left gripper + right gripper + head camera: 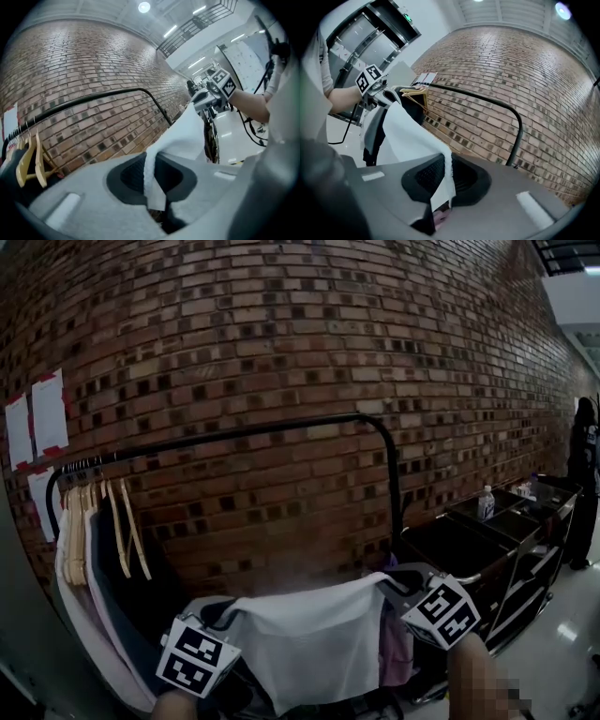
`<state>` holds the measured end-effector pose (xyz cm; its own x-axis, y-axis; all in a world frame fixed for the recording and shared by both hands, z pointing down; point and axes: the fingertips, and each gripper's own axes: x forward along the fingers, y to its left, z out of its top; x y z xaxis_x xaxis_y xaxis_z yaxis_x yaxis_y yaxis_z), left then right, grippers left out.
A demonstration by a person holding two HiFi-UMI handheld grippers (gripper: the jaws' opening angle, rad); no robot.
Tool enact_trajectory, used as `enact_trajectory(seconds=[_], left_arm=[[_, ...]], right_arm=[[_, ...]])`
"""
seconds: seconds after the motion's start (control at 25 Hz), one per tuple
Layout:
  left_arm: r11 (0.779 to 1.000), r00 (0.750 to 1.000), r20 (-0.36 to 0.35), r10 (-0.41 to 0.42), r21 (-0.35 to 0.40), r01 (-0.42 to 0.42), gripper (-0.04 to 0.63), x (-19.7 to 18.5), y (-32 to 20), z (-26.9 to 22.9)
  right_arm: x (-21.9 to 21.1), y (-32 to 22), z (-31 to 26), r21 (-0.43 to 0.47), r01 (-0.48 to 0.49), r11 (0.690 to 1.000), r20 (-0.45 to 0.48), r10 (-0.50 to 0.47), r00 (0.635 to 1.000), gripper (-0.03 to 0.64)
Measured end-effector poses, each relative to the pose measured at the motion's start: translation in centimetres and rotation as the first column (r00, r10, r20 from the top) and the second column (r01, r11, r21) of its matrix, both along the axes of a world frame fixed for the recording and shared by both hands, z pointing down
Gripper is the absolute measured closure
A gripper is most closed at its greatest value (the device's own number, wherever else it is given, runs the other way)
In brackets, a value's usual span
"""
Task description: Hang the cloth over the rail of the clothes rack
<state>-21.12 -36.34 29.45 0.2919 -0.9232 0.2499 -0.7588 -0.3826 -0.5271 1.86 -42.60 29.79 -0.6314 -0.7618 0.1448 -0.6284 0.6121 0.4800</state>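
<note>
Fingers (pixel 129 176) of the left gripper (pixel 225 617) and right gripper (pixel 392 583) are nearly closed, each pinching a top corner of the cloth (pixel 309 643). Higher and further off, the rail (pixel 234 435) runs parallel to the cloth's stretched edge, about equally near both grippers. Writing on the wall papers (pixel 49 413) is unreadable.
</note>
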Motion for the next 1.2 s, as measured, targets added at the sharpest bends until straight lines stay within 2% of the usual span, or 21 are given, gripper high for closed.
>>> enact_trajectory(seconds=[0.24,0.44,0.64,0.84,1.0,1.2], left_arm=[[0.993,0.995,0.077,-0.059,0.109,0.050,0.565,0.6,-5.5,-6.1],[0.971,0.987,0.109,-0.120,0.218,0.094,0.565,0.3,-8.2,-12.7],[0.952,0.978,0.144,-0.149,0.288,0.103,0.565,-0.4,-8.9,-20.0],[0.913,0.962,0.186,-0.200,0.393,0.114,0.564,-2.4,-10.3,-28.1],[0.888,0.936,0.241,-0.256,0.441,0.130,0.565,-4.4,-12.3,-34.2],[0.859,0.904,0.290,-0.315,0.493,0.142,0.565,-6.7,-16.1,-41.4]], right_arm=[[0.4,-6.7,-7.0,0.140,0.035,0.989,-0.037,-0.030,0.999,0.588],[-0.1,-10.4,-14.4,0.283,0.077,0.956,-0.051,-0.065,0.997,0.588],[-1.0,-11.3,-22.1,0.370,0.095,0.924,-0.026,-0.092,0.995,0.588],[-2.9,-12.8,-29.3,0.493,0.082,0.866,-0.035,-0.074,0.997,0.586],[-4.6,-14.6,-34.6,0.565,0.043,0.824,-0.039,-0.025,0.999,0.586],[-6.7,-18.5,-41.3,0.599,-0.013,0.800,-0.027,0.037,0.999,0.584]])
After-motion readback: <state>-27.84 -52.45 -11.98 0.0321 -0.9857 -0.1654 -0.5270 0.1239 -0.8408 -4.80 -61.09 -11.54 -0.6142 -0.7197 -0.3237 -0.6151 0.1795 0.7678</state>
